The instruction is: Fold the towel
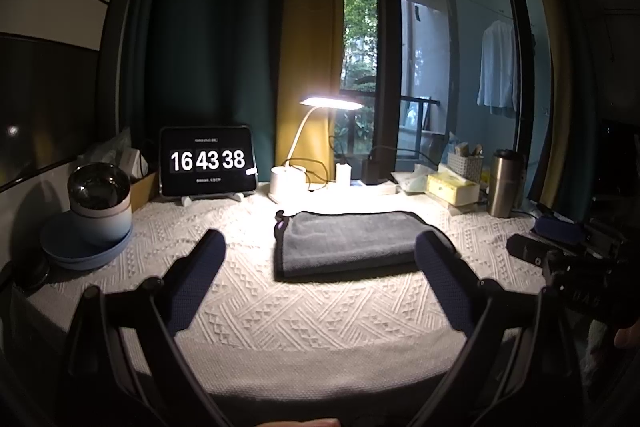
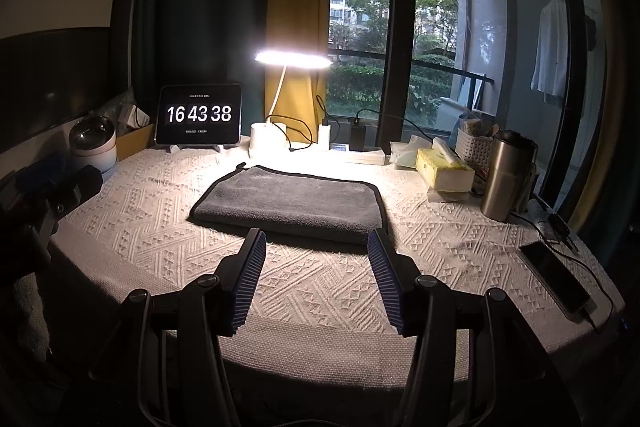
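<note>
A grey towel [image 1: 344, 241] with a dark edge lies folded flat on the white patterned table cover [image 1: 256, 307], under the lamp. It also shows in the right wrist view [image 2: 288, 201]. My left gripper [image 1: 320, 247] is open and empty, held above the table's front, short of the towel. My right gripper [image 2: 316, 241] is open and empty, just in front of the towel's near edge. The right gripper's body [image 1: 560, 267] shows at the right of the left wrist view, and the left gripper's body [image 2: 52, 195] at the left of the right wrist view.
A lit desk lamp [image 2: 292, 61], a tablet clock [image 2: 199, 115], stacked bowls [image 1: 96, 215], a tissue box [image 2: 442, 171], a steel tumbler [image 2: 504, 179], a white basket [image 2: 474, 147] and chargers stand along the back. A phone [image 2: 554, 277] on a cable lies at the right front.
</note>
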A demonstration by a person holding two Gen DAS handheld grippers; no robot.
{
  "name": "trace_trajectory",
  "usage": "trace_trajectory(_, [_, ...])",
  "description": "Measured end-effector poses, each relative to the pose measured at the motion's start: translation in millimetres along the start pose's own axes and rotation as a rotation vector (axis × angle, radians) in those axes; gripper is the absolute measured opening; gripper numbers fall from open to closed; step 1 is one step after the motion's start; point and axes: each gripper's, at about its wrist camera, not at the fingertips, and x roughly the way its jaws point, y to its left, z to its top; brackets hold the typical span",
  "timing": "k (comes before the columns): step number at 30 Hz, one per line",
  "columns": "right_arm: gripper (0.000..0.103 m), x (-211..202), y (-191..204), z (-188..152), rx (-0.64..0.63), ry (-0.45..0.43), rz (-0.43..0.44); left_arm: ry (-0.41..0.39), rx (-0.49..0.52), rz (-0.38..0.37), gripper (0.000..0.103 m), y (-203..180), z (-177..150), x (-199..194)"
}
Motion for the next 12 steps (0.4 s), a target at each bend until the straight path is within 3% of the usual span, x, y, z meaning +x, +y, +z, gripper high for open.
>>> trace_trajectory(8, [0.056,1.4,2.4,0.7,-0.004,0.002,0.0,-0.003,-0.004,-0.007,0.097,0.2,1.1,0.0])
trace_trajectory(12, [0.056,1.6,3.1,0.2,-0.005,0.002,0.001,-0.023,-0.005,-0.063,0.097,-2.2,3.0,-5.4])
